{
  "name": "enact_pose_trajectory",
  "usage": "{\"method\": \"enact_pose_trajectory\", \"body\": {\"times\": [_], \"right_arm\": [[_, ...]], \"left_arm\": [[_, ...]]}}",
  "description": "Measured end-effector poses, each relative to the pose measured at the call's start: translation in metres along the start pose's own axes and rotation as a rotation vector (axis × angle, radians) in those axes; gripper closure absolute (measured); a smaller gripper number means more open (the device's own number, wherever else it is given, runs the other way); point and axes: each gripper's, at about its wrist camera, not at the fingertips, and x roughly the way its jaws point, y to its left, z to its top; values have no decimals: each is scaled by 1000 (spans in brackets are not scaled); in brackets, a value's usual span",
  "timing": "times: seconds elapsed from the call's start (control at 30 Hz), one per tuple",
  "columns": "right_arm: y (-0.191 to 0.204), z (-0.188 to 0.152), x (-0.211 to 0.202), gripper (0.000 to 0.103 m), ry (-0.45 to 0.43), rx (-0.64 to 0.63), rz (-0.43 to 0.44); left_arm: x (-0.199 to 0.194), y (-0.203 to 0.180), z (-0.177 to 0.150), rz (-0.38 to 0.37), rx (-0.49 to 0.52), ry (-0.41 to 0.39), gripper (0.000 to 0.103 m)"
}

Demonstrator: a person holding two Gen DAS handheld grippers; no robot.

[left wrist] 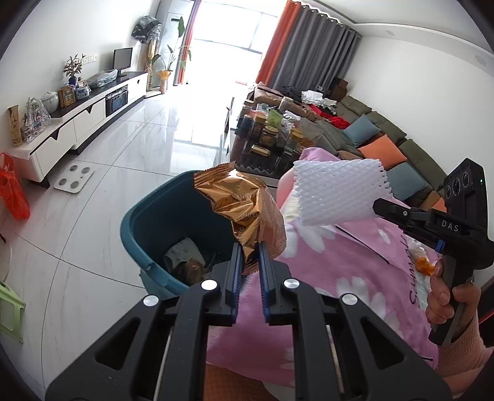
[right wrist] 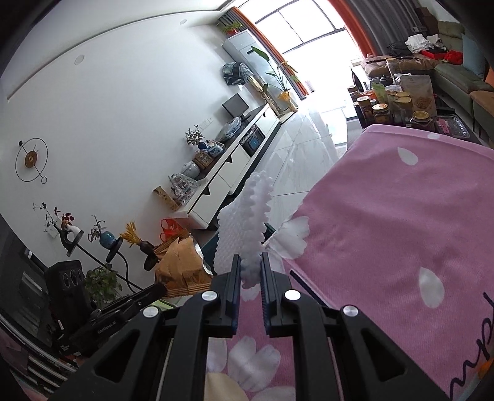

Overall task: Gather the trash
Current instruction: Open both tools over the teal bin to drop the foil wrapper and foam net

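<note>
1. The crinkled foil snack wrapper [left wrist: 244, 203] was shiny copper-gold, with faint printed lettering.
2. The foam mesh fruit sleeve [left wrist: 338, 188] was plain white, its surface a diamond lattice.
3. The plastic trash bin [left wrist: 148, 222] was dark teal inside and out.
4. The cloth covering the bench [right wrist: 386, 216] was pink, scattered with white daisy blossoms and loose petals, plus dark cursive script.
5. The left gripper [left wrist: 250, 256] and right gripper [right wrist: 250, 268] were matte black with blue ribbed pads and silver bolt heads.
6. The floor tiles [left wrist: 102, 191] were glossy white.

White walls, glossy tiled floor [left wrist: 129, 148], bright window [left wrist: 228, 27], green sofa [left wrist: 386, 132]
</note>
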Motion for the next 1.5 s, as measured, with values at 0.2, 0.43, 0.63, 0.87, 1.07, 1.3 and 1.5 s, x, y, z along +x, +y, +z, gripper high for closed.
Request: {"method": "enact_pose_trajectory", "body": {"times": [0.2,0.43,0.63,0.87,1.07,1.3,1.5], "right_arm": [[16,6,38,92,43,-22,-53],[24,11,75,92,106,-41,-94],[31,13,102,91,154,-58,-113],[39,15,125,86,192,-68,-123],[40,16,128,78,193,-73,-123],[40,13,100,76,155,-75,-99],[47,8,42,67,65,-124,-75]], "left_arm": [[14,23,4,36,-29,29,92],[37,39,7,66,-51,72,92],[53,43,6,85,-64,106,91],[68,44,7,92,-84,112,90],[74,46,7,90,-100,109,83],[57,34,7,81,-65,59,73],[26,-1,7,25,19,-23,54]]}}
